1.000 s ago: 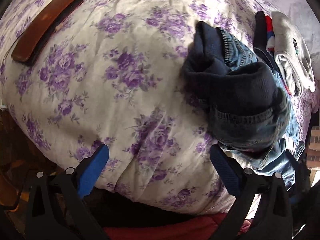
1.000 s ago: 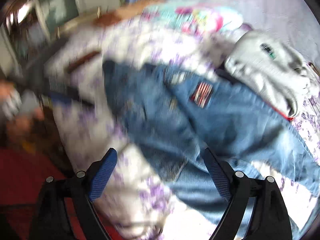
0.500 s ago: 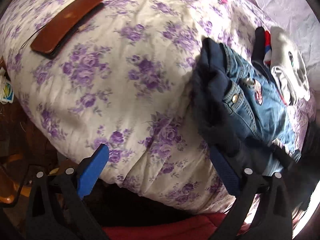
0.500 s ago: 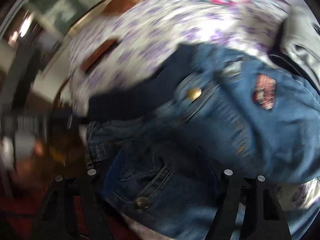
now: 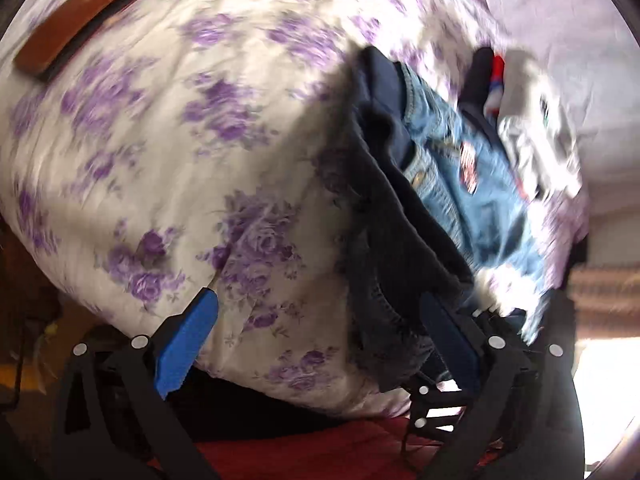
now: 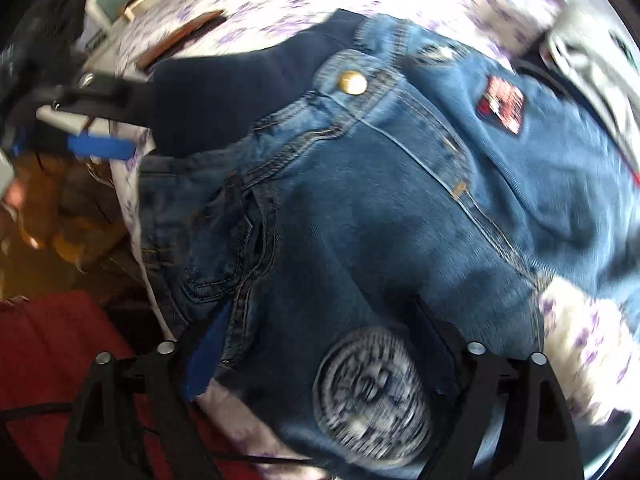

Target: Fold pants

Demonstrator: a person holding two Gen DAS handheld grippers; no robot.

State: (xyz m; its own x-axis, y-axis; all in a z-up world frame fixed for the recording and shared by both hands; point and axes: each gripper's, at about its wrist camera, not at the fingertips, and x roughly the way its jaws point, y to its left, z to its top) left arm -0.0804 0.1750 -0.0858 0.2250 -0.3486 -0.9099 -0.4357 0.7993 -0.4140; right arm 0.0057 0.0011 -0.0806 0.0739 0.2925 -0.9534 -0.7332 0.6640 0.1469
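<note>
- the jeans [image 6: 380, 208] are lying on a floral bedspread [image 5: 180, 152] near the bed's edge, waistband end toward the left, legs running off toward a grey garment [image 5: 536, 136] bunched just beside them
- denim looks thick and fairly stiff for cloth, with a dark navy lining or knit band [image 6: 224, 92] at the waist, so I'd guess it's on the heavy side and will hold a crease rather than slither around
- lots of hardware and trim: brass button [image 6: 352, 82], a red striped patch [image 6: 500, 104], a round grey print [image 6: 372, 392], chunky double-stitched seams and pockets
- seams and waistband are the bulkiest bits, so probably the best places to pinch; a single flat layer would likely slip out
- left gripper [image 5: 316, 344] is spread wide with nothing between the fingers, its right blue pad [image 5: 444, 332] right up against the dark waist edge
- right gripper [image 6: 320, 356] hangs over the seat of the jeans, also spread wide, fabric lying between and partly over the fingers but not pinched as far as I can tell
- quilt is soft and puffy, so pressing down will sink
- brown flat case [image 5: 80, 16] sits well apart at the far corner
</note>
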